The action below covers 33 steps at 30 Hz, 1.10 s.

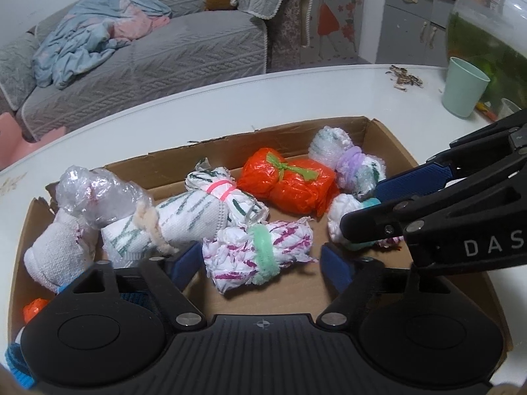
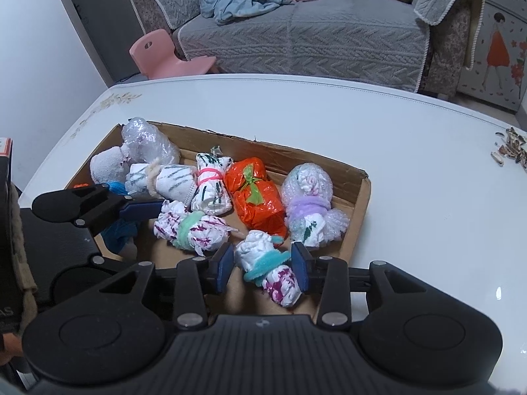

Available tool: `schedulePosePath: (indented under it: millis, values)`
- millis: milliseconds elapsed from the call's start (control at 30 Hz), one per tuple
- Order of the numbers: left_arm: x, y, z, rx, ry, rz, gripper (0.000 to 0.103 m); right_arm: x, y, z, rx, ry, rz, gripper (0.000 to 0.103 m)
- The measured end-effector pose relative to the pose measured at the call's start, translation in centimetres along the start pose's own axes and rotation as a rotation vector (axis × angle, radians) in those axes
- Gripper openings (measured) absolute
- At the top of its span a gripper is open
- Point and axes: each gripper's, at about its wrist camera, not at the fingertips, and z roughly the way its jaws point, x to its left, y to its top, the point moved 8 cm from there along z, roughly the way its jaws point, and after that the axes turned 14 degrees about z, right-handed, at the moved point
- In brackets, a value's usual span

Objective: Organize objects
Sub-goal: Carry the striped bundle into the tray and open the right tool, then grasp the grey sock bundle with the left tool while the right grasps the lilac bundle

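Note:
A shallow cardboard box [image 1: 390, 146] on the white table holds several tied bundles. My left gripper [image 1: 260, 268] stands open around a white bundle with magenta streaks and a green tie [image 1: 260, 251]; its pads are clear of it. My right gripper [image 2: 262, 268] straddles a white and magenta bundle with a teal tie [image 2: 266, 263] near the box's [image 2: 360, 191] front wall, its pads just off it. The orange bundle [image 1: 288, 184] and the bubble-wrap bundle with a purple tie [image 2: 308, 204] lie further back. In the left wrist view the right gripper [image 1: 362, 209] comes in from the right.
More white bundles crowd the box's left end [image 1: 184, 217]. On the table to the right stand a mint cup [image 1: 464, 87] and a glass fish bowl [image 1: 487, 33], with scattered seed shells [image 2: 512, 148]. A grey sofa and a pink chair [image 2: 164, 54] stand beyond the table.

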Motion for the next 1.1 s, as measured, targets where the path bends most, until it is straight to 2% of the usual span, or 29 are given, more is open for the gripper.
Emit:
schedulePosePath:
  millis: [200, 267, 500, 667, 867, 1100]
  values:
    - [0.4, 0.3, -0.8, 0.010, -0.053, 0.044, 0.092, 0.5, -0.2, -0.7, 0.049, 0.049, -0.055, 0.044]
    - [0.7, 0.3, -1.2, 0.006, -0.045, 0.051, 0.095, 0.6, -0.2, -1.0, 0.045, 0.055, -0.064, 0.050]
    - [1.3, 0.4, -2.9, -0.008, -0.046, 0.055, 0.096, 1.1, -0.2, -1.7, 0.030, 0.063, -0.084, 0.051]
    - [1.9, -0.4, -5.4, -0.028, -0.035, 0.056, 0.098, 1.3, -0.3, -3.2, 0.004, 0.063, -0.091, 0.053]
    - [2.7, -3.5, -10.0, -0.063, -0.008, 0.002, 0.102, 2.9, -2.4, -6.2, -0.013, 0.093, -0.128, 0.055]
    - [1.1, -9.5, -14.9, -0.078, -0.018, -0.074, 0.102, 5.2, -8.8, -8.8, 0.000, 0.096, -0.189, 0.063]
